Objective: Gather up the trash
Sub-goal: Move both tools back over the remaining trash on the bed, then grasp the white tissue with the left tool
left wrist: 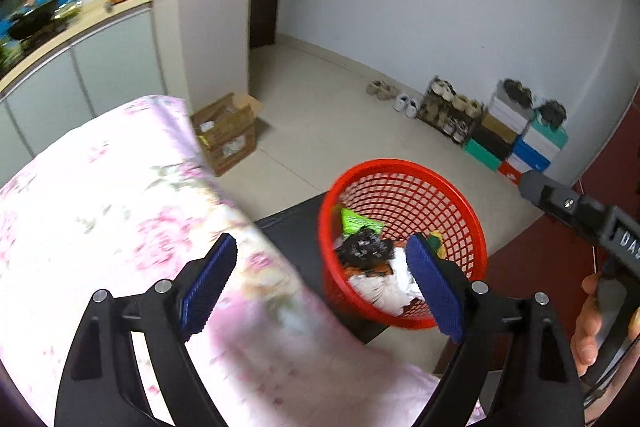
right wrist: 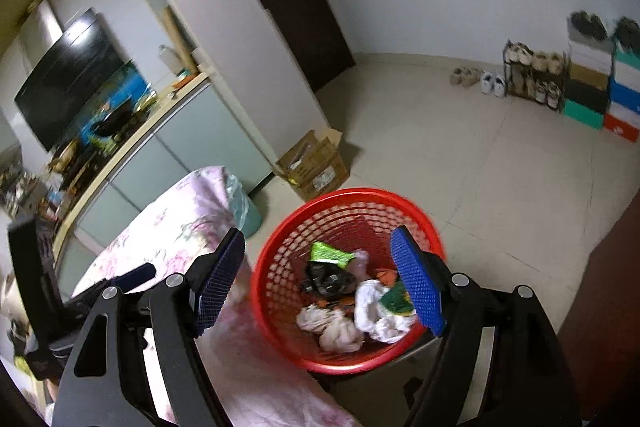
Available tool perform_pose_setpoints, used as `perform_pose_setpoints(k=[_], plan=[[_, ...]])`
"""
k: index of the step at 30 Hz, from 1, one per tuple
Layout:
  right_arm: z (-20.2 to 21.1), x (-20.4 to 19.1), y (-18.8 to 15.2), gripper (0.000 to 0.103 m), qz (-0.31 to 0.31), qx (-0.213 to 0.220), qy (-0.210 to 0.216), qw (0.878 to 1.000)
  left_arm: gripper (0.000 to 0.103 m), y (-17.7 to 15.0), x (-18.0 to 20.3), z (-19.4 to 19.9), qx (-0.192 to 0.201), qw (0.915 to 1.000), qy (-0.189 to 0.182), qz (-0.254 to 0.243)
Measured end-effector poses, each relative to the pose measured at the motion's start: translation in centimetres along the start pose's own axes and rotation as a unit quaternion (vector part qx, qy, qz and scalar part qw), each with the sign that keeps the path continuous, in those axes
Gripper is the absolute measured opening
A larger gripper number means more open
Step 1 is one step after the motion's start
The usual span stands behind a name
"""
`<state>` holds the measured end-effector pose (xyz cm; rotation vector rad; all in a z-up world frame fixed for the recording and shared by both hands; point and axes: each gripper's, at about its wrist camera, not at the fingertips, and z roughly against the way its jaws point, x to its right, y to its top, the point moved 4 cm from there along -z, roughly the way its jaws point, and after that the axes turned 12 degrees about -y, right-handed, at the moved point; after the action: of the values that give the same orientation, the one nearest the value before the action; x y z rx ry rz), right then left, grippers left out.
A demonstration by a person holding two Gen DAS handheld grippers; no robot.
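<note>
- Left wrist view: the left gripper point(left wrist: 320, 279) has its blue pads spread wide with nothing between them, hanging above the edge of the pink floral cloth point(left wrist: 120, 207) and the red basket point(left wrist: 404, 239).
- Right wrist view: the right gripper point(right wrist: 320, 283) is likewise spread and empty, aimed down into the same basket.
- The trash sits inside the basket: a green wrapper point(right wrist: 330, 253), a black crumpled wrapper point(right wrist: 328, 279), white paper wads point(right wrist: 376, 311) and a pale crumpled tissue point(right wrist: 336, 331). The basket stands on a dark surface just beside the cloth-covered table.
- Judged from empty claws over a filled basket, a drop-off looks just finished; the step in hand is the turn toward the next piece.
- No loose trash shows on the visible cloth, so the next move likely calls for swinging a gripper back over the table to find any remaining item, then lining the pads either side of it.
- Both grippers tilt steeply downward; in the left view a hand point(left wrist: 588, 323) grips the right tool's handle at the frame's right edge.
</note>
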<state>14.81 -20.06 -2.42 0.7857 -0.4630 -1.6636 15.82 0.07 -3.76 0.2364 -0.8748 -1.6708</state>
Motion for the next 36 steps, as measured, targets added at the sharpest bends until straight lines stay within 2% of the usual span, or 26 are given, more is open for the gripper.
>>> perform_pose_setpoints(k=[6, 13, 22, 26, 29, 32, 36], plan=[[0.2, -4.4, -1.9, 0.073, 0.051, 0.0, 0.017, 0.999, 0.083, -2.9, -3.0, 4.6, 0.026, 0.9984, 0.039, 0.03], [-0.3, -10.7, -4.9, 0.073, 0.11, -0.026, 0.054, 0.992, 0.083, -6.9, -8.2, 9.0, 0.033, 0.9928, 0.077, 0.085], [-0.2, -18.2, -9.3, 0.073, 0.181, -0.058, 0.097, 0.977, 0.083, -11.1, -15.5, 17.1, 0.064, 0.9771, 0.146, 0.142], [-0.1, -20.5, -10.8, 0.073, 0.205, -0.068, 0.111, 0.97, 0.083, -13.7, -19.0, 20.8, 0.072, 0.9668, 0.18, 0.166], [0.0, -22.1, -11.9, 0.073, 0.217, -0.076, 0.12, 0.966, 0.083, -15.6, -20.3, 22.5, 0.072, 0.963, 0.194, 0.173], [-0.1, -23.4, -12.9, 0.073, 0.229, -0.084, 0.127, 0.962, 0.083, -17.8, -20.6, 23.1, 0.064, 0.9638, 0.193, 0.172], [-0.3, -24.2, -13.7, 0.073, 0.238, -0.093, 0.129, 0.958, 0.083, -20.1, -19.8, 21.6, 0.041, 0.971, 0.173, 0.16]])
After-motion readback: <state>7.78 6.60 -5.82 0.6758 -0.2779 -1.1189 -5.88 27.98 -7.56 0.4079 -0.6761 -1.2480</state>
